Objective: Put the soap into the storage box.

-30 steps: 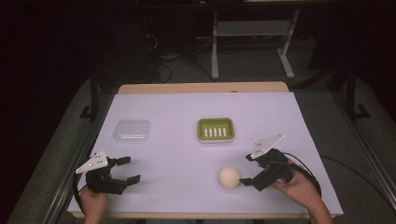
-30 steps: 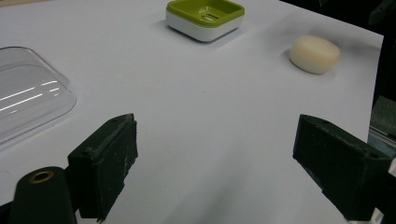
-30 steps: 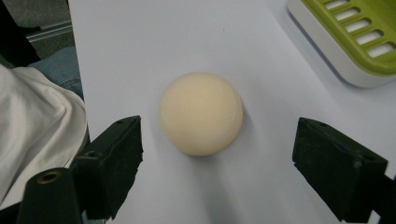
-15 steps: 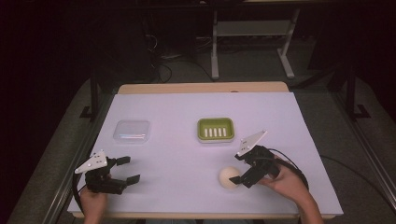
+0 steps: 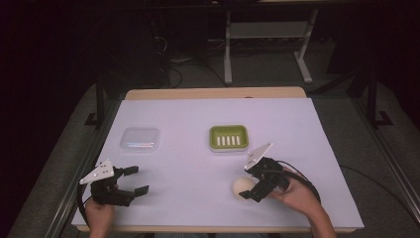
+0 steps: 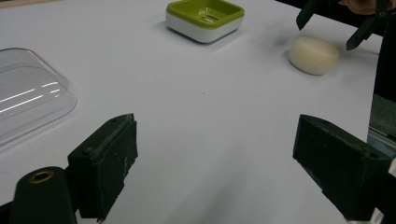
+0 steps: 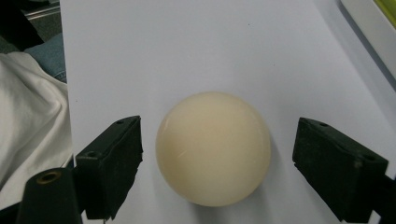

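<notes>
A round cream soap bar (image 5: 242,187) (image 7: 213,147) (image 6: 314,55) lies on the white table near its front right. My right gripper (image 5: 251,185) (image 7: 217,172) is open, one jaw on each side of the soap with gaps to both. A green soap dish (image 5: 228,138) (image 6: 205,17) with a white base stands at mid-table behind it. A clear plastic lid (image 5: 141,139) (image 6: 28,98) lies at the left. My left gripper (image 5: 134,181) (image 6: 215,177) stands open over bare table at the front left, holding nothing.
The white table sheet (image 5: 198,158) ends in a wooden edge at the front and back. A white cloth and blue fabric (image 7: 28,107) show past the table's front edge in the right gripper view. A metal rack (image 5: 267,39) stands on the floor behind.
My right gripper has moved left toward the soap and now straddles it. The left gripper has stayed put.
</notes>
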{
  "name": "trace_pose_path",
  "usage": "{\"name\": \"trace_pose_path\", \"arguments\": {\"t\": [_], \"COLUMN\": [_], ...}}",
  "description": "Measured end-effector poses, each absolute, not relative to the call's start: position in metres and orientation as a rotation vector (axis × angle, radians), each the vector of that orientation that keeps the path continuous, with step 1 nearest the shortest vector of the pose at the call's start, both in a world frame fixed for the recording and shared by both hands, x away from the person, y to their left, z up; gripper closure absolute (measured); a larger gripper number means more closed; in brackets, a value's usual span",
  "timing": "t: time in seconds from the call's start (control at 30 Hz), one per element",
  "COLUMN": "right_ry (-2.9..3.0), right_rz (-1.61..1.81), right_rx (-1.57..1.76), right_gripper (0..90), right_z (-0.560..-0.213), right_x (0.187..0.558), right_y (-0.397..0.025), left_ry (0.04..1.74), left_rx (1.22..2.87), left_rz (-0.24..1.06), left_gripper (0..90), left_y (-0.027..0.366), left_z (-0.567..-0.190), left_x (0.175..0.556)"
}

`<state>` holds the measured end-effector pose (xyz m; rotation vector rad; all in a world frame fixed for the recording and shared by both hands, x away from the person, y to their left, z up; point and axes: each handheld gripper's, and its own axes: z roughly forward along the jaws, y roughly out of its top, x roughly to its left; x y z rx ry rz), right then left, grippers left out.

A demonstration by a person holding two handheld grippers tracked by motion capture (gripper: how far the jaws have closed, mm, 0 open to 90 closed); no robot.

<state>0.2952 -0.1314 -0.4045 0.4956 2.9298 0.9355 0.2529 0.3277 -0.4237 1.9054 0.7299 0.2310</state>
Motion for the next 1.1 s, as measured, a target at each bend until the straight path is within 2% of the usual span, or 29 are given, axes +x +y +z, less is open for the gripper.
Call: {"name": "trace_pose_path", "arguments": {"t": [1.1], "right_ry": [2.961], "right_rz": [0.848], "right_rx": [0.500], "right_gripper": [15.5], "right_z": [-0.423], "right_x": [0.292], "right_y": [-0.122], "left_ry": [0.727], "left_rx": [1.904], "left_rz": [0.229], "left_gripper": [13.2], "left_y": [0.326], "left_z": [-0.423], "left_x": [0.253]}}
